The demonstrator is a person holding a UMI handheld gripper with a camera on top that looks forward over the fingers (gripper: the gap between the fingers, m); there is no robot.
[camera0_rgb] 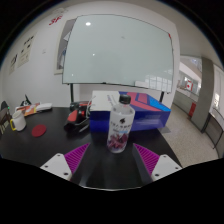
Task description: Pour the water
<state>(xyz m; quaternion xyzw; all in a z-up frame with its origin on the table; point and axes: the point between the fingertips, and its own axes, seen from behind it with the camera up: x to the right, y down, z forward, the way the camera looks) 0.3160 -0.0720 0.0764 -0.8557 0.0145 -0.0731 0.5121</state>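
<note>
Gripper (112,160): nearest of all; its two fingers reach forward with magenta pads (72,157) on their inner faces; the jaws stand wide apart, pressing on nothing
Bottle (120,127): clear plastic with a white cap and a label with pink and dark print; upright on the dark table (40,148); it stands between the fingers with a gap at either side, a little ahead of the tips
Blue bin (148,113): just behind the bottle; something pink shows over its rim
White box (104,110): behind the bottle, beside the blue bin
Clutter: red and dark things (72,122) lie further along the table; a white cup (18,121) stands well apart from them; what the smaller bits are I cannot tell
Whiteboard (120,48): large, on the wall beyond the table
</note>
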